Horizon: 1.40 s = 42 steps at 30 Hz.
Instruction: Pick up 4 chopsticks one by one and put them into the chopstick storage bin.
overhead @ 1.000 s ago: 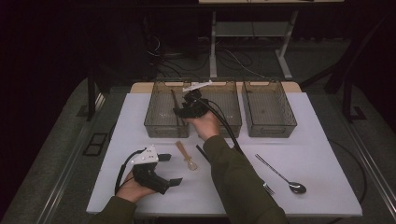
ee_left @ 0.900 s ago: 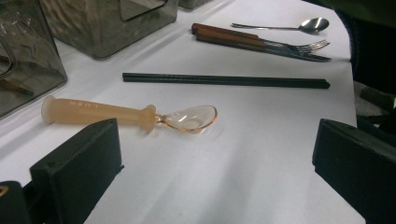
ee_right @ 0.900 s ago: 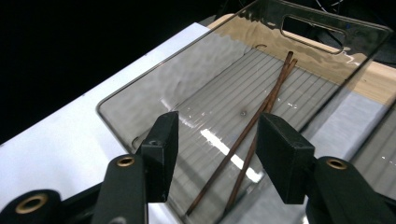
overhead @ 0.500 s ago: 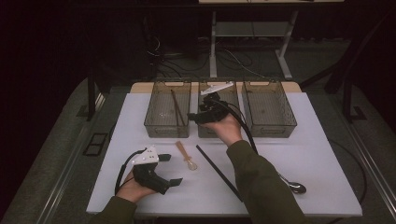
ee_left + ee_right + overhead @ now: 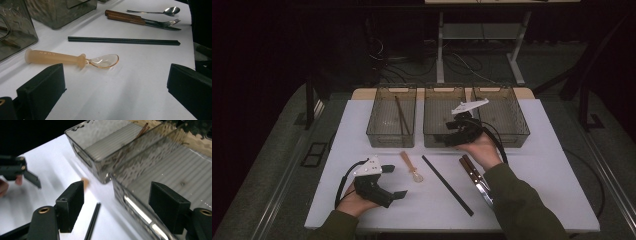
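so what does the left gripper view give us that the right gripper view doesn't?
Left gripper view's own: metal spoon, wooden-handled fork and knife, and the peach plastic spoon sharp, bowl included. Right gripper view's own: the left gripper, jaws open, and the ribbed floor of the clear bin ahead of its jaws. Shared: black chopstick, white table, bin walls; the peach spoon is just a blur in the right gripper view.
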Each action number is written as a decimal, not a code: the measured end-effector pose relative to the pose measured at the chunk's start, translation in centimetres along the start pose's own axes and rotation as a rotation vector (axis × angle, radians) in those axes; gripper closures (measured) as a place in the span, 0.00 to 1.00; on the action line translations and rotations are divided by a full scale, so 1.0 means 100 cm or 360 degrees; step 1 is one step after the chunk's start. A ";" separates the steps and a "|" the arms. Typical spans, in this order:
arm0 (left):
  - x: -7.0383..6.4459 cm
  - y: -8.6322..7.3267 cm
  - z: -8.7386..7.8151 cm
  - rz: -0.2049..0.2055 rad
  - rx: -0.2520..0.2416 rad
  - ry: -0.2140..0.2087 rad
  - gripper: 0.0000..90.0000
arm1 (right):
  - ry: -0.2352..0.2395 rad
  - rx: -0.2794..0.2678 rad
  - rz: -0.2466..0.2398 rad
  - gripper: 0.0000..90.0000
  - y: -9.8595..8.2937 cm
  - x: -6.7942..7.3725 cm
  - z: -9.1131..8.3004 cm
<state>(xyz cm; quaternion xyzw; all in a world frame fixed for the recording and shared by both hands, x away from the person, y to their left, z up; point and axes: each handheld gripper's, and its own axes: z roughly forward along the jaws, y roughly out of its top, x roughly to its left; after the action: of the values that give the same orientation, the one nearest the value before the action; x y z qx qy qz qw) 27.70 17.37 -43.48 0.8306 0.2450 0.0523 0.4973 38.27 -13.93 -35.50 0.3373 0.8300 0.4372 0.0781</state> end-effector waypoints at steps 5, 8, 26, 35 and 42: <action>0.001 0.000 0.000 -0.0009 0.0003 0.0008 0.01 | 0.0004 0.0005 0.0002 0.31 -0.019 -0.005 -0.019; 0.000 -0.001 0.002 -0.0013 0.0006 0.0012 0.02 | 0.0009 0.0003 0.0010 0.31 -0.032 -0.009 -0.029; 0.001 -0.001 0.002 -0.0008 0.0039 0.0033 0.02 | 0.0072 0.0068 -0.0006 0.40 -0.102 -0.003 -0.067; -0.001 -0.001 0.003 0.0005 0.0050 0.0026 0.02 | 0.0090 0.0108 0.0003 0.63 -0.130 0.007 -0.082; -0.002 -0.001 0.002 0.0008 0.0040 0.0025 0.02 | 0.0102 0.0137 -0.0023 0.82 -0.140 0.017 -0.088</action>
<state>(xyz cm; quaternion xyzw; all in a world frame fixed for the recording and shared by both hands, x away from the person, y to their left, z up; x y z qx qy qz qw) 27.60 17.16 -43.65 0.8371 0.2473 0.0569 0.4847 26.33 -24.23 -40.77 0.3201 0.8526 0.4112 0.0400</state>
